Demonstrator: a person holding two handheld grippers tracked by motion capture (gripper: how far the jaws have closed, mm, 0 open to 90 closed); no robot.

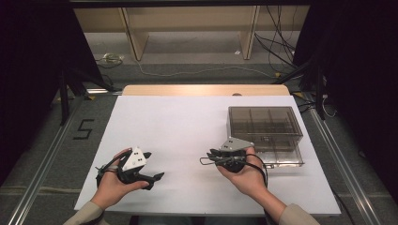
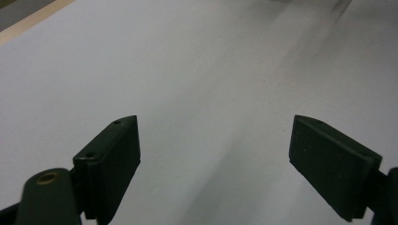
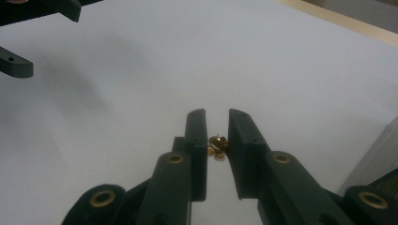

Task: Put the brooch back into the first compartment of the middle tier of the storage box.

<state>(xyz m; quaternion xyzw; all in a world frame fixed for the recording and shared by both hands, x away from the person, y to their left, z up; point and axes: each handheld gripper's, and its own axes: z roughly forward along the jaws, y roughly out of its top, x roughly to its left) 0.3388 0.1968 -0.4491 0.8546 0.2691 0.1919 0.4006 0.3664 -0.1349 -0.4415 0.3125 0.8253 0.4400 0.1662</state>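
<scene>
Gold piece (image 3: 217, 146), crosswise between fingers, apparently.

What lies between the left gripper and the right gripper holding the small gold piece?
Bare white table cover in the high view, between the left gripper and the right gripper, which pinches the gold piece.

In the right gripper view a small gold-coloured piece (image 3: 217, 146) sits pinched between the jaws of the right gripper (image 3: 217, 136), which cover most of it; it is too small to name, perhaps an earring. At 4 o'clock the smoky compartment box (image 3: 375, 164) is cut off by the edge. At 10 o'clock the left gripper (image 3: 28, 28) is cropped. In the high view the box's compartments (image 1: 264, 123) are too dim to read.
</scene>
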